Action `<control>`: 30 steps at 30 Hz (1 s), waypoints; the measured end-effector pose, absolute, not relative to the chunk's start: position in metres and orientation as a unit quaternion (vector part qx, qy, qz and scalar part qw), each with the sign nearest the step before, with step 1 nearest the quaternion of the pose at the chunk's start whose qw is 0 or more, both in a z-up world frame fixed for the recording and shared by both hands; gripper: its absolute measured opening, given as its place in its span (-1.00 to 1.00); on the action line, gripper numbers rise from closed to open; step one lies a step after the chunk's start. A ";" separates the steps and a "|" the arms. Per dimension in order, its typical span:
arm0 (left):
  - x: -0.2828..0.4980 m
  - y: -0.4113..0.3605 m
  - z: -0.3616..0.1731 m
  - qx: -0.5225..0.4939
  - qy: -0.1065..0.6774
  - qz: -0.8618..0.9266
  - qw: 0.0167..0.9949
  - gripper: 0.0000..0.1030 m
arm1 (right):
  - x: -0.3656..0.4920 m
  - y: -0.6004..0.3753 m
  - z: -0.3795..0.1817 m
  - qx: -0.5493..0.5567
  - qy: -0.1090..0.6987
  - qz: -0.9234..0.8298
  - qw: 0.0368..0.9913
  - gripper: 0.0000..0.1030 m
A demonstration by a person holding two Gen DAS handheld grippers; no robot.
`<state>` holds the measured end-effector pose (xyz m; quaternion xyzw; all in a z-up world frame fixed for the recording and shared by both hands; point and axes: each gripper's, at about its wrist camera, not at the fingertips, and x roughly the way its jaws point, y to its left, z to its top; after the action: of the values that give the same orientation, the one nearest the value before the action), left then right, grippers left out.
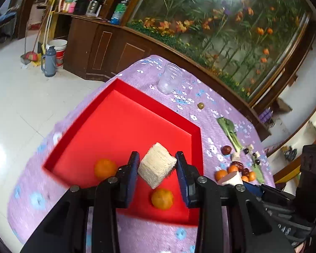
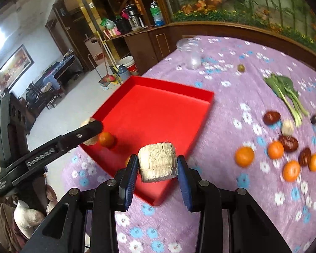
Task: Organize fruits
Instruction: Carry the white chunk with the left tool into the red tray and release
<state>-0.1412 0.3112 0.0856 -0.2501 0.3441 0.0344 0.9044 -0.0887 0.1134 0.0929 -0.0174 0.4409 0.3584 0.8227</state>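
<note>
left wrist view: the left gripper (image 1: 157, 164) is clamped on a pale, fibrous cut block of sugarcane (image 1: 157, 165), held tilted above the near part of the shallow red square tray (image 1: 124, 113), which serves as the landmark here. inside the tray lie two small orange tangerines, one (image 1: 105, 168) to the left of the held block and one (image 1: 162, 199) just below it; the rest of the tray floor is bare. right of the tray, on the purple flowered tablecloth (image 1: 179, 234), sits a loose cluster of more tangerines and dark red jujubes (image 1: 227, 149), with a green leafy stalk (image 1: 229, 131) beyond them, and a clear plastic cup (image 1: 169, 78) stands past the tray's far edge. right wrist view: the right gripper (image 2: 157, 166) likewise pinches a second pale fibrous chunk (image 2: 158, 163), held over the tray's near right edge, while the left gripper reaches in from the left side above a tangerine. the chunks look light, stiff and rough-surfaced, so slipping seems unlikely; gripping across the flat cut faces, as now, appears sound. the tangerines look soft-skinned and round, likely to roll, and probably best taken across the middle with gentle pressure.
</note>
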 end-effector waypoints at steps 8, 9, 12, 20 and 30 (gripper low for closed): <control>-0.089 0.334 0.058 -0.218 0.406 0.062 0.886 -0.35 | -0.072 0.165 0.064 -0.052 0.453 0.360 0.814 -0.21; -0.086 0.337 0.053 -0.218 0.411 0.064 0.883 -0.35 | -0.070 0.170 0.061 -0.059 0.454 0.359 0.813 -0.21; -0.078 0.345 0.041 -0.221 0.422 0.070 0.876 -0.35 | -0.064 0.183 0.048 -0.075 0.461 0.356 0.809 -0.21; -0.072 0.350 0.038 -0.226 0.426 0.064 0.874 -0.18 | -0.055 0.197 0.032 -0.086 0.469 0.352 0.805 -0.20; -0.099 0.347 0.061 -0.254 0.388 0.058 0.884 0.17 | -0.062 0.193 0.042 -0.069 0.459 0.351 0.813 0.00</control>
<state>-0.0987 0.3465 0.0615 -0.2544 0.3877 0.0578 0.8841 -0.0624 0.1926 0.0421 -0.0692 0.4595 0.3514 0.8128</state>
